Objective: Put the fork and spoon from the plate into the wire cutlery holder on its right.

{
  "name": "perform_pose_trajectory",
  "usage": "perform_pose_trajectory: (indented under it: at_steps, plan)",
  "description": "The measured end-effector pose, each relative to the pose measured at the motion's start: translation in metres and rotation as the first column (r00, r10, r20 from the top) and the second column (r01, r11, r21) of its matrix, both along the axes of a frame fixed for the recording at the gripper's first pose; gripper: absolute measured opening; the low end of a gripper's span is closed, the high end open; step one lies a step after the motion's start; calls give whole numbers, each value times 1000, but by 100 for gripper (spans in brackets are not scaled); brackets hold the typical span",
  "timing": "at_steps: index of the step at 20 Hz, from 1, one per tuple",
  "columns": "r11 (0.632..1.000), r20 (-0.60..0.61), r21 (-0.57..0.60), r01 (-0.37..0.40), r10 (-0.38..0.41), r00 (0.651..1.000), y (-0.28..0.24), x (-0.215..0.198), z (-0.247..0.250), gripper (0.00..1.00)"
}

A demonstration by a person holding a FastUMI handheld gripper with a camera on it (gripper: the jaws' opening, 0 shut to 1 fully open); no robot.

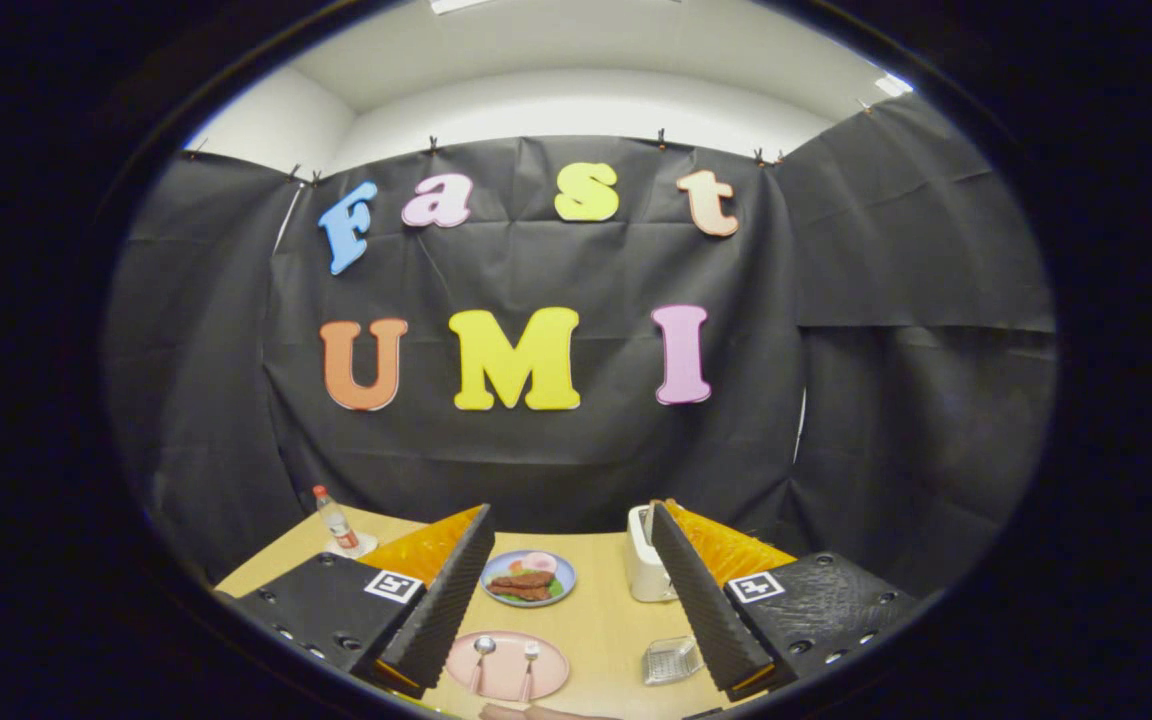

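Gripper [572, 590]: fingers spread wide apart, nothing between them, raised above the table and touching none of the items.
Table [601, 625]: light wooden top, black cloth booth wall behind it.
Pink plate [507, 666]: lies between the fingers, close to the camera, flat on the table.
Spoon [481, 660]: on the pink plate, left half, bowl end pointing away, pink handle toward the camera.
Fork [529, 665]: on the pink plate just right of the spoon, roughly parallel to it, head end away, pink handle near.
Wire cutlery holder [671, 660]: on the table right of the pink plate, apart from it, right beside the inner edge of the right finger; looks empty, though small in view.
Blue plate [528, 578]: beyond the pink plate, between the fingertips, holds toy food (brown pieces, something green, a pale pink piece).
Toaster [646, 570]: white, far right of the blue plate, partly covered by the right finger's tip.
Bottle [337, 524]: clear with red cap, upright on a white coaster at the far left corner, beyond the left finger.
Obstructions: 0 items between the pink plate and the holder; bare tabletop there.
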State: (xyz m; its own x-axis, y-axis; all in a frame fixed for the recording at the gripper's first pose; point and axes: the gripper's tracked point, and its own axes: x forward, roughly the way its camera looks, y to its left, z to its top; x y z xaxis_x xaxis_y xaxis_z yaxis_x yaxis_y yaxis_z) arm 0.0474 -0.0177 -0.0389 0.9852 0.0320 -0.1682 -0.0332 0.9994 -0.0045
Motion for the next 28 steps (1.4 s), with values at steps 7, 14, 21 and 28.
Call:
perform_pose_trajectory:
  at_steps: [7,14,21,28]
  plan:
    - [997,-206,-54,-52,40,978,28,41,-116,95]
    - [987,-470,-100,-123,62,881,56,58,-256,96]
    - [984,-658,-88,-152,57,751,72,40,-352,92]
    - [987,-746,-72,-145,43,665,75,34,-393,81]
